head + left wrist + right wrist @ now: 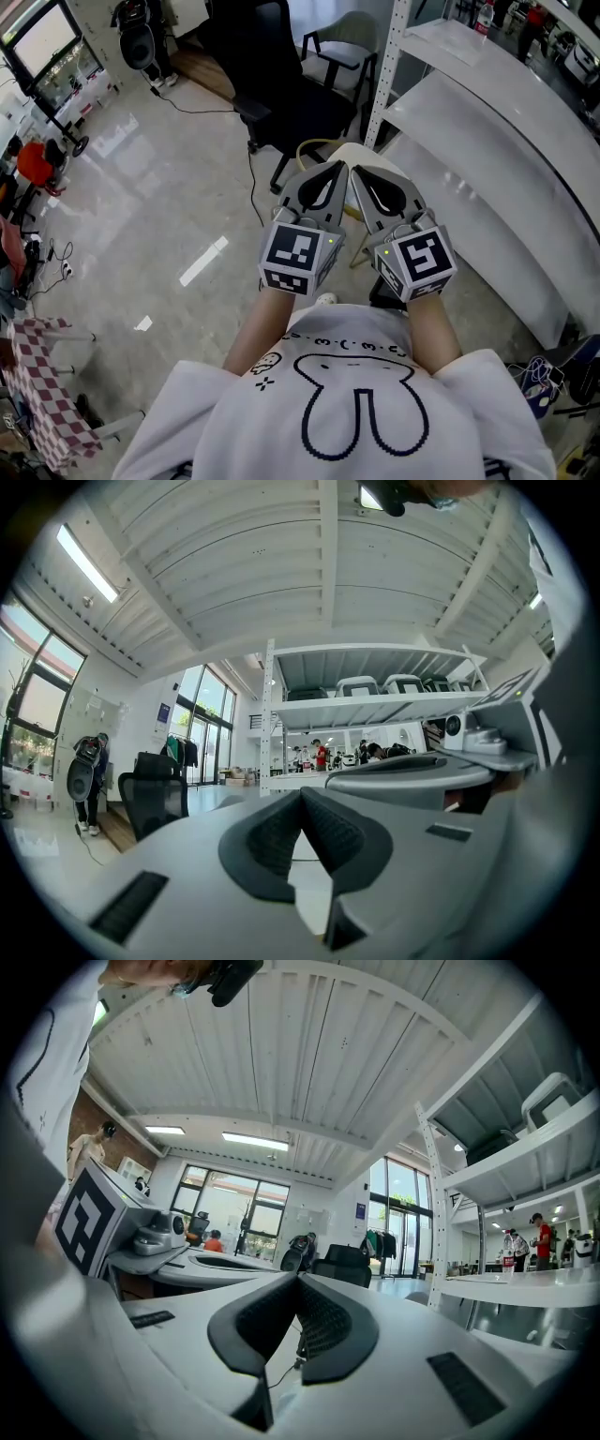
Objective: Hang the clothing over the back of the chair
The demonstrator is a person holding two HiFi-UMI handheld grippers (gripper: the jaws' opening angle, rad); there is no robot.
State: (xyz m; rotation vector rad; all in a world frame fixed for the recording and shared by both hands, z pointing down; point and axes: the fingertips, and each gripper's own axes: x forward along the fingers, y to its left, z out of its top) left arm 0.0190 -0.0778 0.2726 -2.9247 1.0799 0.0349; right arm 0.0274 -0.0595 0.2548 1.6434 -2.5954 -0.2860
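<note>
A black office chair [281,84] stands on the glossy floor ahead of me; it also shows as the black chair [155,799] in the left gripper view and the black chair [347,1267] in the right one. My left gripper [339,169] and right gripper [356,174] are held side by side at chest height, pointing level towards it. Both are shut with nothing between the jaws, as the left gripper [301,794] and right gripper [298,1281] show in their own views. Under their tips lies a cream seat [375,161]. I cannot pick out the task's clothing.
White shelving [497,141] with a perforated post [386,66] runs along the right. A grey chair [342,52] stands behind the black one. A speaker [139,42] is at the back left and a red-checked cloth [42,375] at the lower left. A cable [251,178] crosses the floor.
</note>
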